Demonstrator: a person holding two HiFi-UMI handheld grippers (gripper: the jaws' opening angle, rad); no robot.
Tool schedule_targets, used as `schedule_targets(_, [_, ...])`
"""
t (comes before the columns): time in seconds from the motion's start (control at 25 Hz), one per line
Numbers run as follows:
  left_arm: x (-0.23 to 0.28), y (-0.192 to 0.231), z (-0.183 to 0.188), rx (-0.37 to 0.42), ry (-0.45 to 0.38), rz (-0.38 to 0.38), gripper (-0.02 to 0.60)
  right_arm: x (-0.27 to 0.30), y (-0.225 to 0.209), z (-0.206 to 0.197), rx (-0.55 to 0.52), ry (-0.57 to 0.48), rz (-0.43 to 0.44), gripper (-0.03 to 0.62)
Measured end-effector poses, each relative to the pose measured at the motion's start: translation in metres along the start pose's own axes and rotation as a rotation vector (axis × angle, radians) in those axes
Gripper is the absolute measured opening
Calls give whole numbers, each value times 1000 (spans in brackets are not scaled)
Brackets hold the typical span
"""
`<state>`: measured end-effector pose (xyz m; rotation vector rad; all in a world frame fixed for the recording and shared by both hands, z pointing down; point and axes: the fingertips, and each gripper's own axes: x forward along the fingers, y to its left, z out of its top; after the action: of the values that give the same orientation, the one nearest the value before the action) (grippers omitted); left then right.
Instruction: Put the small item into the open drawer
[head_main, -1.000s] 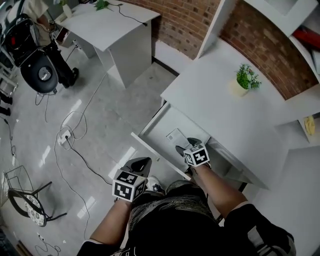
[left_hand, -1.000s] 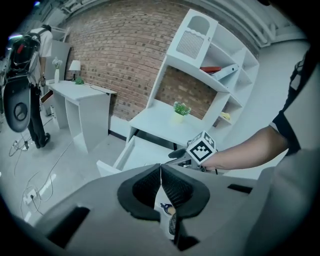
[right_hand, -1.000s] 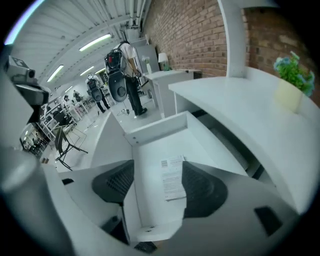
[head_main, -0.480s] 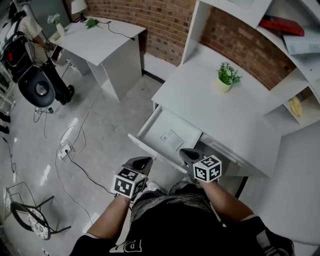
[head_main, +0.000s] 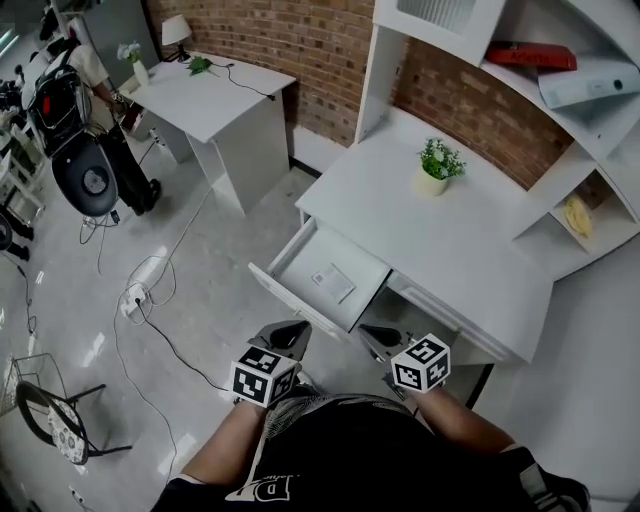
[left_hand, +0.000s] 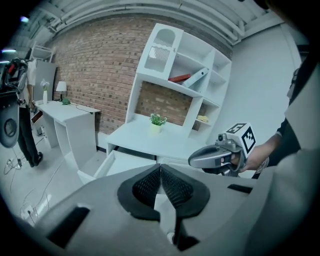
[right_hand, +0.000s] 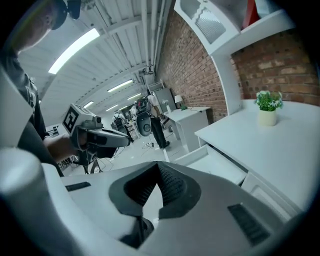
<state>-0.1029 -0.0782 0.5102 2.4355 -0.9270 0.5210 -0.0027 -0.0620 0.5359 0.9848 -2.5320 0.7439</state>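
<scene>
The right gripper (right_hand: 159, 174) is holding its ribbed black pads pressed together with nothing between them, and it is hovering just in front of the desk's (head_main: 470, 250) front edge, clear of the drawer. The left gripper (left_hand: 160, 172) is likewise showing its jaws shut and empty, and it is hanging beside the right one over the floor, below the front panel of the open drawer (head_main: 286, 263); the two tools are standing near each other without touching. The small item (head_main: 332, 283), a flat pale card-like piece, is lying on the drawer's bottom near its middle, apart from all four walls and well apart from both grippers. The drawer is sticking out from the left end of the desk's front edge. A potted plant (head_main: 433, 166) is standing on the desk top toward its back edge, by the brick wall. White shelves are rising above the desk, and a red book (head_main: 527, 56) is lying on an upper one. Farther left, a second white desk (head_main: 215, 92) is standing against the wall, with a person (head_main: 85, 75) and a black chair (head_main: 90, 180) beside it, and cables are trailing across the floor to a power strip (head_main: 133, 300).
</scene>
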Motion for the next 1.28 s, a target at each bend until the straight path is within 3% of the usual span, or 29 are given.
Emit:
schedule_targets(0.4, [-5,-91,-25,-49,-30,23,18,-92,9,-23,-41,-56,-9,5])
schedule_targets(0.6, [-15,-109,-37,-43,-22,77,18,-123,9,-35,-22,-85,-8,5])
schedule_targets(1.28, [-29,-152,-49,12,-38,92,18,-152,25,-49,-36,-111,7,5])
